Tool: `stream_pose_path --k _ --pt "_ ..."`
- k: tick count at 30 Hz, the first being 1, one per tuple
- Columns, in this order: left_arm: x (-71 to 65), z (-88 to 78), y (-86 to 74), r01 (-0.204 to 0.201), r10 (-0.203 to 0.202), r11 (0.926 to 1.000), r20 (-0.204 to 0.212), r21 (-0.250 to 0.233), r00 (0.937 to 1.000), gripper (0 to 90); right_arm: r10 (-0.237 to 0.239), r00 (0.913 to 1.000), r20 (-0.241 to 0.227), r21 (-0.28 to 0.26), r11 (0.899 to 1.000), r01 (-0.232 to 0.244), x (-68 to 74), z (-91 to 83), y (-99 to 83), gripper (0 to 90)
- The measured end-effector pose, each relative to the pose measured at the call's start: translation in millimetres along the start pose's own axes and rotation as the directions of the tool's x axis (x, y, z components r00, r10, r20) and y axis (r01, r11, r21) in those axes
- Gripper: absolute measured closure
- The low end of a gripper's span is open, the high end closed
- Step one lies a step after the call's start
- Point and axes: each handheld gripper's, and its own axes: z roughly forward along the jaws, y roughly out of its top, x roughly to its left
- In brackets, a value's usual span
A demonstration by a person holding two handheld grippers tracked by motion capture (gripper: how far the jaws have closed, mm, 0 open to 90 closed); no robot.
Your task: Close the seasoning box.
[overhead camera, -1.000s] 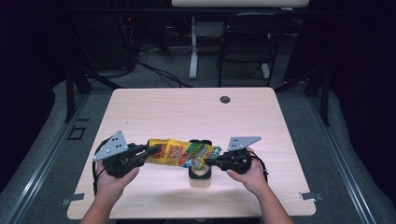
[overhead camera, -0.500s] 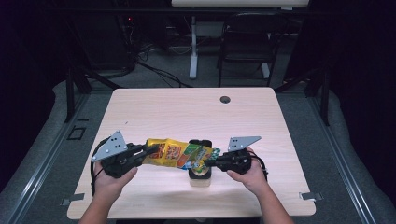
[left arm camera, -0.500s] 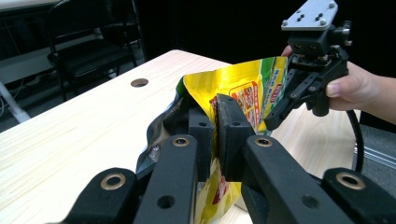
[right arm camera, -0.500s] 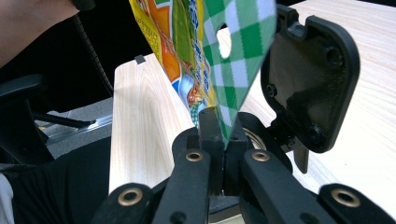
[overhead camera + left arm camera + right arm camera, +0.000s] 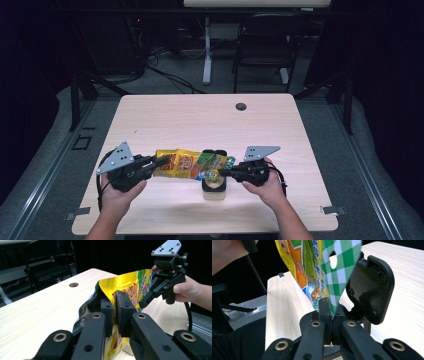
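A yellow and green snack bag (image 5: pixel 187 164) hangs stretched between both grippers just above the table's front half. My left gripper (image 5: pixel 161 161) is shut on the bag's yellow end; in the left gripper view its pads (image 5: pixel 125 307) pinch the foil (image 5: pixel 125 285). My right gripper (image 5: pixel 222 172) is shut on the green checked end (image 5: pixel 339 272), its jaws (image 5: pixel 329 307) pressed together on that edge. It also appears across the bag as my right gripper (image 5: pixel 147 300) in the left gripper view. Below the bag's right end sits a small beige box (image 5: pixel 214 189) with a raised black lid (image 5: pixel 372 290).
The pale wooden table (image 5: pixel 200 125) has a round cable hole (image 5: pixel 241 106) near its far edge. A black chair (image 5: pixel 265 45) and a white desk leg (image 5: pixel 206 55) stand on the floor beyond. Cables trail from both grippers.
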Motion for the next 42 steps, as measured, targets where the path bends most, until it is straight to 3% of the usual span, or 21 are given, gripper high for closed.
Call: stream_pose_path --k 18,31,32,35,42 --pt "7.1 -8.2 -15.7 0.046 -0.045 0.9987 -0.053 0.021 0.9976 79.8 0.01 0.9999 -0.011 -0.021 1.0 -0.01 7.4 3.9 6.0 90.0" --pt "12.8 -11.9 -26.0 0.069 -0.068 0.9974 -0.044 0.022 0.9967 78.8 0.015 0.9998 -0.011 -0.036 0.999 -0.016 10.7 6.3 9.1 90.0" --pt "12.6 -11.9 -26.7 0.067 -0.066 0.9975 -0.061 0.021 0.996 78.7 0.016 0.9998 -0.011 -0.038 0.999 -0.017 11.0 6.4 9.2 90.0" --pt "14.7 -12.2 -29.0 0.074 -0.073 0.9971 -0.046 0.018 0.9963 78.2 0.017 0.9998 -0.007 -0.043 0.999 -0.017 12.6 7.1 9.9 90.0" --pt "16.2 -14.8 -40.1 0.092 -0.092 0.9957 -0.04 -0.011 0.995 77.9 0.023 0.9997 -0.009 -0.042 0.999 -0.023 14.6 9.2 12.6 90.0"
